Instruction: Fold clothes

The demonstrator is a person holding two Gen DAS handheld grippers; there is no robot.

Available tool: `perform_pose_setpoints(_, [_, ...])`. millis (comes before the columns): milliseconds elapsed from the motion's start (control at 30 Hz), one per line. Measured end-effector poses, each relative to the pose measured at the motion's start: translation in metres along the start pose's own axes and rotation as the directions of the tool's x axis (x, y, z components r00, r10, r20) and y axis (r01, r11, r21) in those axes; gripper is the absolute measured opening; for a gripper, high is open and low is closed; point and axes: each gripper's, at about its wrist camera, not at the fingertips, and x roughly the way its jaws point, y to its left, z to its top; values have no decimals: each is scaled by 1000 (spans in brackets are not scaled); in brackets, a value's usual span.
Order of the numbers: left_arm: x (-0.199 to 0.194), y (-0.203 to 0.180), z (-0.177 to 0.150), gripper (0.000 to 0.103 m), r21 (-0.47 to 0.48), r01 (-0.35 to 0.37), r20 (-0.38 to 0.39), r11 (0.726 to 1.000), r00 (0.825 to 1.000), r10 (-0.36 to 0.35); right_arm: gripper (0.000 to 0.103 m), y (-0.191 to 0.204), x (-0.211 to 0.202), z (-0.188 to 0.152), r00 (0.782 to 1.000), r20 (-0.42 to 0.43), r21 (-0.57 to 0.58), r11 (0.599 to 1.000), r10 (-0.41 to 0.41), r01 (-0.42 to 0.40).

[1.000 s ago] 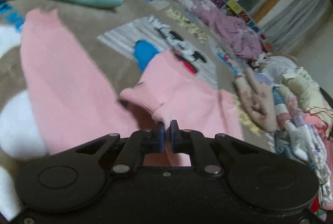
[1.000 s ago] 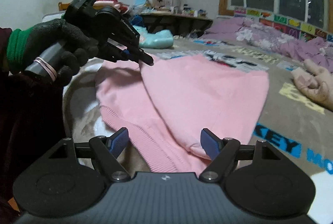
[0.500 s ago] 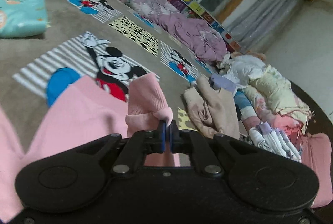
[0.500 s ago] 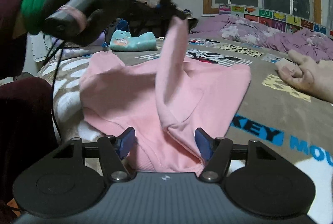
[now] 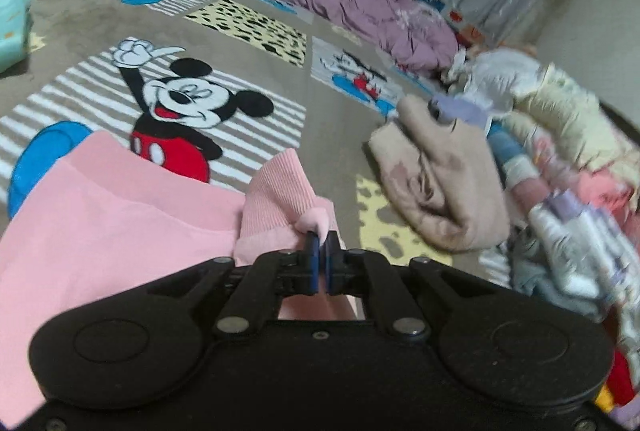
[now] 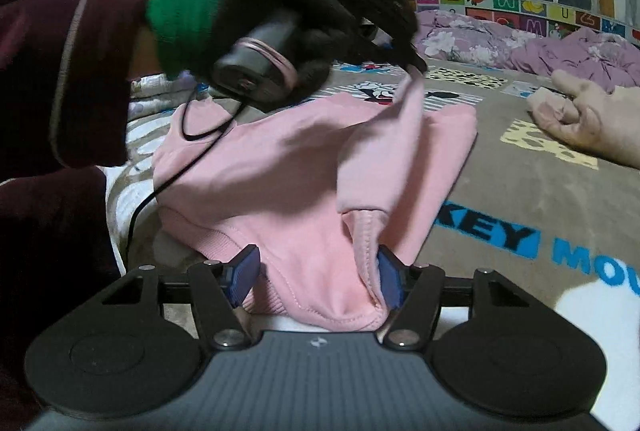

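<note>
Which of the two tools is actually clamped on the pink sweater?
The left tool: shut on the pink knit sweater's ribbed cuff. The right tool is open around its hem.

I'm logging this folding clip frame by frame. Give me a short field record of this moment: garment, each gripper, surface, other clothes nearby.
garment: pink sweatshirt, lying mostly flat, one sleeve lifted
left gripper: shut on the sleeve's ribbed cuff, holding it up above the body of the sweatshirt
right gripper: open, jaws on either side of the sweatshirt's near edge, not pinching
surface: Mickey Mouse blanket
nearby: beige garment; pile of mixed clothes; purple floral bedding
</note>
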Motion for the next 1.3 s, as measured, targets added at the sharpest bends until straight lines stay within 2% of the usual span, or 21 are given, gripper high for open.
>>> perform_pose_setpoints(267, [25, -27, -13, 0, 176, -49, -26, 983, 998, 54, 64, 20, 6, -2, 998, -35, -176, 983, -53, 46])
perform_pose_setpoints(567, [51, -43, -28, 1, 285, -111, -95, 952, 985, 143, 65, 18, 6, 0, 998, -43, -167, 985, -37, 29])
perform_pose_setpoints(633, [51, -45, -30, 4, 303, -88, -102, 949, 987, 124, 66, 18, 6, 1, 998, -48, -171, 985, -35, 26])
perform_pose_setpoints(733, [31, -41, -30, 7, 288, -57, -49, 956, 996, 75, 65, 17, 3, 1, 998, -50, -172, 985, -33, 24])
perform_pose_setpoints(867, [0, -23, -35, 7, 323, -85, 5, 943, 996, 88, 65, 17, -8, 1, 998, -54, -170, 985, -42, 32])
perform_pose_setpoints(967, [-16, -8, -42, 7, 363, -88, 6, 927, 996, 92, 66, 15, -20, 1, 996, -62, -165, 985, -61, 50])
perform_pose_setpoints(1100, [-24, 12, -43, 7, 348, -80, -3, 934, 996, 86, 66, 14, -24, 2, 994, -63, -160, 984, -92, 81])
perform_pose_setpoints(1167, [-24, 14, -41, 7, 344, -59, -6, 937, 998, 65, 65, 14, -22, 6, 992, -34, -172, 978, -124, 117])
perform_pose_setpoints(1233, [-21, 9, -40, 7, 357, -37, -11, 933, 999, 44, 65, 19, -22, 10, 989, 38, -203, 968, -145, 150])
perform_pose_setpoints(1300, [-18, 3, -38, 7, 369, -17, -16, 929, 1000, 25, 65, 23, -12, 13, 988, 72, -227, 962, -136, 149])
